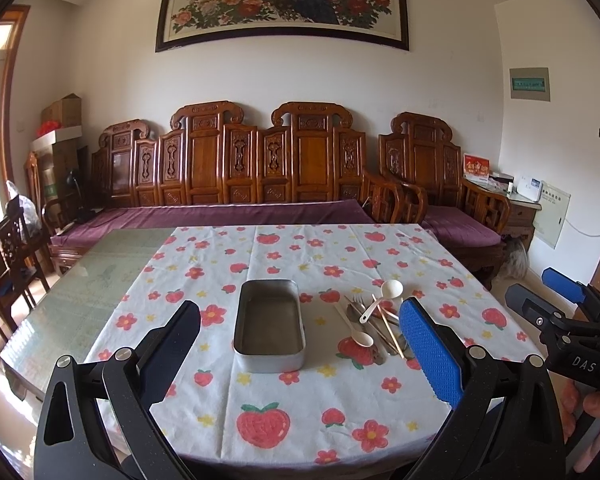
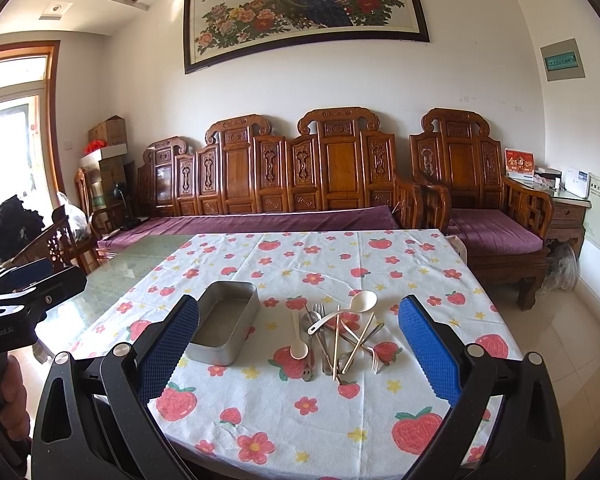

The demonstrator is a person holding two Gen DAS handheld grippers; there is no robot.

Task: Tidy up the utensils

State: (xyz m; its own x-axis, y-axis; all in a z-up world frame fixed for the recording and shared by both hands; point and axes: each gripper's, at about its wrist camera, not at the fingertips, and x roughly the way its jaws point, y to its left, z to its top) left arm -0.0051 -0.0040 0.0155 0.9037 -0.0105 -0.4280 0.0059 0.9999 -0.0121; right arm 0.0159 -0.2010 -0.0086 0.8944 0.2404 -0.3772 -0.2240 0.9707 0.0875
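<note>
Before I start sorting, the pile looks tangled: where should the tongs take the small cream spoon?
Grip the small cream spoon mid-handle, from above with the right tongs. It lies at the pile's left edge; only the handle's far end nears the forks.

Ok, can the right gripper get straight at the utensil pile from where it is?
Probably yes. The right gripper is open and faces the utensil pile directly, with only bare tablecloth between them. The metal tray sits off to the left, clear of the path.

Tangled pile of cream plastic spoons, steel forks and wooden chopsticks [image 2: 340, 336] ahead of right tongs: overlapping, count unclear. In left view, right blue-padded finger [image 1: 430, 354] hides pile's near end.
</note>
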